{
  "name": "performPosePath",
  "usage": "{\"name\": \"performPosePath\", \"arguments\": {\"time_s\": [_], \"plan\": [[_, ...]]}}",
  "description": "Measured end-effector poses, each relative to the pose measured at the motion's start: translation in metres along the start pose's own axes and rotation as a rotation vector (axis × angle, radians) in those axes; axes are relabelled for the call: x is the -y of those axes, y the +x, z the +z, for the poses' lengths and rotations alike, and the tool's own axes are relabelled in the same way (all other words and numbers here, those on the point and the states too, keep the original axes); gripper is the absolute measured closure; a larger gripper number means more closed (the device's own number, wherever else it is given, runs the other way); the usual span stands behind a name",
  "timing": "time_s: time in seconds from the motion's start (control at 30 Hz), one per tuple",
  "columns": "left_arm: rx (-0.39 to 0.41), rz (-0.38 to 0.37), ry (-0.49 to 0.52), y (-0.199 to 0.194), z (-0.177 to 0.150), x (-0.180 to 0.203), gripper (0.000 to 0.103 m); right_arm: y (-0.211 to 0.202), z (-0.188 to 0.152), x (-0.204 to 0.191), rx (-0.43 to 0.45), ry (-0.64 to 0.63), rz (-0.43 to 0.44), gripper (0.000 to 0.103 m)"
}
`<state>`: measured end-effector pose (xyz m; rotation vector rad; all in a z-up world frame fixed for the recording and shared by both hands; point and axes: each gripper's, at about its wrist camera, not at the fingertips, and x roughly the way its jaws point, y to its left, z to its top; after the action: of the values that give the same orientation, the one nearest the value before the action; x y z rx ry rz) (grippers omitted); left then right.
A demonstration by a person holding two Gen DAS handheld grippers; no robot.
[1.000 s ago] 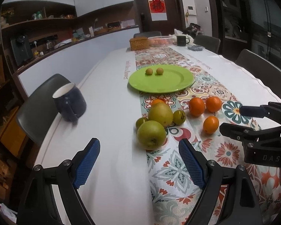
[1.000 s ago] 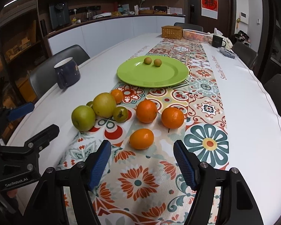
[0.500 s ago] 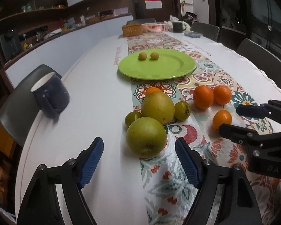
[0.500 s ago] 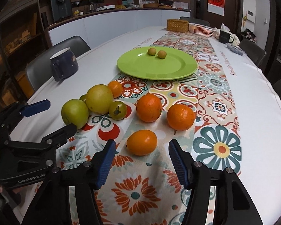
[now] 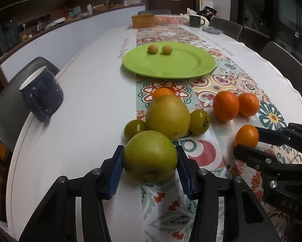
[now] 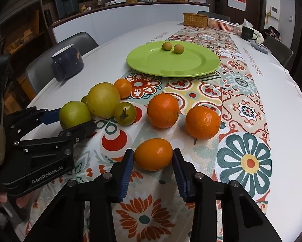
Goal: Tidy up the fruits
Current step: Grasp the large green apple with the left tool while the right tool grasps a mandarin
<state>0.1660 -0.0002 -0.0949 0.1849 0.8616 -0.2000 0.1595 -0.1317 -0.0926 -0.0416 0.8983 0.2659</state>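
Both tools have advanced and descended toward the fruit, and their jaws have just been closing. Left tool [image 5: 150,161]: its blue pads now bracket the green apple [image 5: 150,156] and appear to touch its flanks; the apple rests on the bench [image 5: 86,100] at the edge of the patterned runner [image 6: 231,104]. Right tool [image 6: 153,158]: its pads sit against both sides of the small orange [image 6: 153,154], which lies on the runner.

Current step, as judged: grasping one fruit per tool, lift not yet begun. Ahead of both tools stands the green plate [image 5: 191,68], carrying two small round fruits [image 5: 160,49]. A yellow pear [image 5: 168,117] sits directly beyond the apple.

Next move calls for a firm grip, then a straight lift clear of neighbouring fruit before travel toward the plate.
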Motion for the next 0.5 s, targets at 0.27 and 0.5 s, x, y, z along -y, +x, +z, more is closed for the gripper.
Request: {"name": "performPosePath", "arguments": {"time_s": [0.27,0.5], "plan": [[0.0,0.011,0.008,-0.003,-0.001,0.003,0.054,-0.002,0.001,-0.001,0.01,-0.004,0.003,0.063],[0.022,0.008,-0.01,-0.02,-0.001,0.002,0.054,-0.018,0.005,-0.002,0.041,-0.006,0.012,0.063]]}}
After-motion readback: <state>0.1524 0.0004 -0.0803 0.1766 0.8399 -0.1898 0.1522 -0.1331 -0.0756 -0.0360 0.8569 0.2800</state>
